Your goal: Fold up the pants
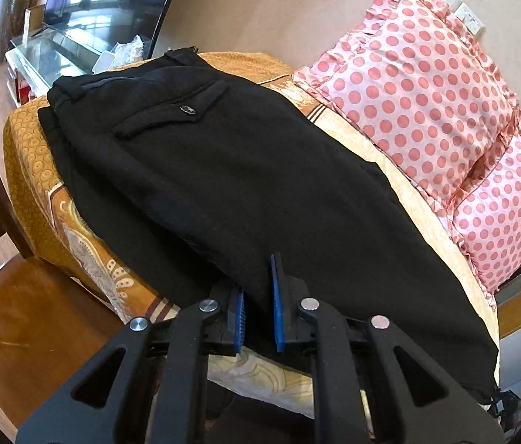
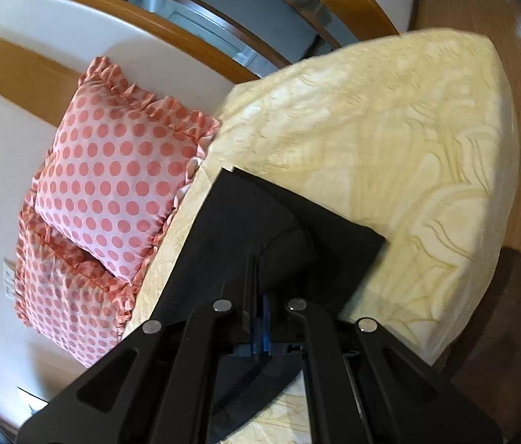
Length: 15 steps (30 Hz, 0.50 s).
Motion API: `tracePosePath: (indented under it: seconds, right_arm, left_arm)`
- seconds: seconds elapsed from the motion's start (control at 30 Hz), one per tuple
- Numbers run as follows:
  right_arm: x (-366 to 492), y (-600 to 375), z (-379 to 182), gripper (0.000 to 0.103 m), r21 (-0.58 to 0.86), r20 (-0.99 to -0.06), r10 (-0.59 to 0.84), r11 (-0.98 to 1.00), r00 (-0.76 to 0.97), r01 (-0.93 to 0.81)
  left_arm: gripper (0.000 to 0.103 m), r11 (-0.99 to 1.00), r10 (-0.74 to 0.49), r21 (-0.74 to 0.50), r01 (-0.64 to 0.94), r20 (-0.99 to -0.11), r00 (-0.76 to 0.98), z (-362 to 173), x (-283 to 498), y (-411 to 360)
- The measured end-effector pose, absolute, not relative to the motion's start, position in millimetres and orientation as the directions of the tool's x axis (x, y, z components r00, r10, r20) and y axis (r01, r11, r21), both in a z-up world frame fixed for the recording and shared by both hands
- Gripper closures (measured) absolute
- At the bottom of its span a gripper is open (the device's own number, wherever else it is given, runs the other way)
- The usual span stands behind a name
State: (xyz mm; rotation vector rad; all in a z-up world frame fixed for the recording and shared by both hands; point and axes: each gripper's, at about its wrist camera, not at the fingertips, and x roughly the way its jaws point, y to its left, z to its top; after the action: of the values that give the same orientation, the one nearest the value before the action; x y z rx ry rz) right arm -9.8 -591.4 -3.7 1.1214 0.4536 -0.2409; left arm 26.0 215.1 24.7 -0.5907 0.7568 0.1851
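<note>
Pants [image 1: 245,185] lie flat along the bed [image 2: 389,129], waistband at the far end, beside two dotted pillows [image 1: 426,111]. My left gripper [image 1: 258,310] has its jaws slightly apart astride the near edge of the cloth. My right gripper [image 2: 258,318] has its jaws pressed together on the leg end.

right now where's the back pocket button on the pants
In the left wrist view, the button sits upper left of centre on the black pants, near the waistband, left of the polka-dot pillows.
</note>
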Motion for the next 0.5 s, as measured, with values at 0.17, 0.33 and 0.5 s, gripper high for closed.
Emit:
tracePosePath:
  seconds: [0.17, 0.33, 0.5]
  right_arm:
    - [-23, -595, 3, 0.101, 0.769, -0.499, -0.013, 0.454, 0.867, 0.45]
    - [-23, -597, -16, 0.101, 0.769, -0.52, -0.001, 0.436, 0.854, 0.469]
    - [-20, -592, -12, 0.101, 0.731, -0.538, -0.012, 0.49, 0.843, 0.474]
  left_arm:
    - [0.091, 0.826, -0.079, -0.454, -0.335, -0.681, 0.728, 23, 17, 217]
    - [0.092, 0.824, -0.056, -0.463, -0.327, -0.64, 0.766, 16, 5, 213]
    - [0.091, 0.83, -0.058, -0.473, -0.294, -0.598, 0.799, 12, 0, 214]
